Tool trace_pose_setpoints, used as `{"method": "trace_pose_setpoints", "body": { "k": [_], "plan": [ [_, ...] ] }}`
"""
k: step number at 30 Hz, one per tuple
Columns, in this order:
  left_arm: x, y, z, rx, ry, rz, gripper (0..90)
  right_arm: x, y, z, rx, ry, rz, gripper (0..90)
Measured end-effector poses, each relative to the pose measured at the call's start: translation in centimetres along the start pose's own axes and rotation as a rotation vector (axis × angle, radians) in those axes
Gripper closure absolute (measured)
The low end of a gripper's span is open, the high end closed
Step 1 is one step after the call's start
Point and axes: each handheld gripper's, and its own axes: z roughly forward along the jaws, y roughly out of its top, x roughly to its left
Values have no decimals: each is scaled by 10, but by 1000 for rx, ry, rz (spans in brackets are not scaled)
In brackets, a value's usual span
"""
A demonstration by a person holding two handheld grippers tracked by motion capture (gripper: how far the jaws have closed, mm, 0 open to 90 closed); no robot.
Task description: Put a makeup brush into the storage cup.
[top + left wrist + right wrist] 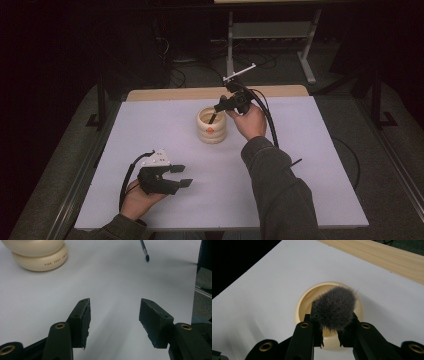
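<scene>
High view: right gripper (216, 116) lowers a fluffy brush into the cream holder (210, 127) at mid-table

Left gripper view: left gripper (113, 323) rests with jaws apart and nothing between them, holder (37, 253) ahead, a slim brush (145, 251) lying beyond. Right gripper view: right gripper (329, 336) is clamped on the grey bristle brush (335, 307) over the holder's rim (298, 307); likely light, bristles soft and crushable, so best gripped on the stiff handle

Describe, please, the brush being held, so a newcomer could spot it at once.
Start at the white table, then find the cream ribbed pot near its middle. Above the pot's mouth, the right hand-held gripper clamps the brush, the scene's one fluffy grey thing.
</scene>
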Motion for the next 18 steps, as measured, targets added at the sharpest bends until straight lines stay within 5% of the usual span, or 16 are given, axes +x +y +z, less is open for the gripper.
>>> {"method": "trace_pose_setpoints", "body": {
  "k": [9, 18],
  "plan": [
    [0, 0, 1, 0, 2, -3, 421, -3, -6, 4, 9, 14, -13, 742],
    [-1, -2, 2, -5, 5, -9, 419, -6, -17, -5, -19, -19, 0, 553]
  ]
}}
